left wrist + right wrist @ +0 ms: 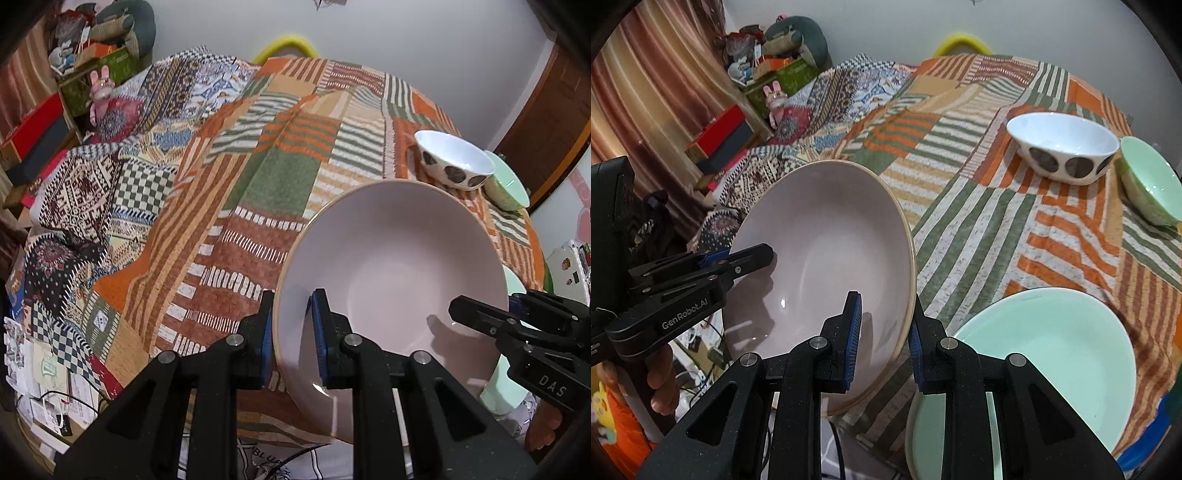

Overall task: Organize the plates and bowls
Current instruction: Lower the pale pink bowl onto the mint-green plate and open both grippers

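Pink bowl (391,280) held tilted above the near edge of the patchwork cloth (280,173), mouth turned toward both cameras, rim running slantwise; round, so no long axis to speak of. Left gripper (291,332) clamped on the bowl's left rim, one blue pad inside, one outside. Right gripper (882,336) clamped likewise on the opposite rim, directly above a pale green plate (1052,354). Both angled steeply downward, each visible from the other's camera; a hand (661,380) wrapped round the left handle. Farther off: spotted white bowl (1063,147) touching a tilted green bowl (1148,188).
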`<state>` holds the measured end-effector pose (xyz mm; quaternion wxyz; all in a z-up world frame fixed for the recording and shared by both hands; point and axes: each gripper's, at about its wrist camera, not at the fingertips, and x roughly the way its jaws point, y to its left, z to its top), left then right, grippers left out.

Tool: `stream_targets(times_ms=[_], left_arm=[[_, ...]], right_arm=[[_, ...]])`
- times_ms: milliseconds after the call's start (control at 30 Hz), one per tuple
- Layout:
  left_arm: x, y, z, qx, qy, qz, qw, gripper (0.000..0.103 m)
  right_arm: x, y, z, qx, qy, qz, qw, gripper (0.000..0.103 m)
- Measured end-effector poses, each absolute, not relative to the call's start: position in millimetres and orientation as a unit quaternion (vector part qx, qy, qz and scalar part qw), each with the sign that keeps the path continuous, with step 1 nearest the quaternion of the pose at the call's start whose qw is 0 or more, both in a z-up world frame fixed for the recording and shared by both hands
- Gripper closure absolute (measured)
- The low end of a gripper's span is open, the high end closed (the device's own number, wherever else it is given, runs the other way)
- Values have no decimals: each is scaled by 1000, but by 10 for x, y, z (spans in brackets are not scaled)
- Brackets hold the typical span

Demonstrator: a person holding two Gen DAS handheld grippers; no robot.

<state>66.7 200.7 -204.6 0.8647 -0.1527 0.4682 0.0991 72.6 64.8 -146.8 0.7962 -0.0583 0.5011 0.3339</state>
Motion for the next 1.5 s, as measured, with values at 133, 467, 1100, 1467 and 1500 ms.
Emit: stream_targets(times_ms=[133, 467, 1100, 1467, 1500], left_arm=[[727, 2057, -2162, -157, 479, 102, 858, 84], [787, 2118, -2402, -165, 500, 100, 844, 84], [729, 2069, -2253, -152, 492, 121, 849, 77], [674, 1831, -1716, -120, 441, 124, 881, 64], [691, 1788, -1649, -115, 434, 123, 885, 64]], right_arm=[[783, 707, -1563, -63, 514, 333, 788, 81], [871, 788, -1757, -72, 537, 327, 774, 81], [865, 645, -1585, -62, 513, 336, 787, 66], [852, 192, -1264, -43, 474, 317, 821, 65], [852, 150, -1234, -41, 470, 315, 824, 65]])
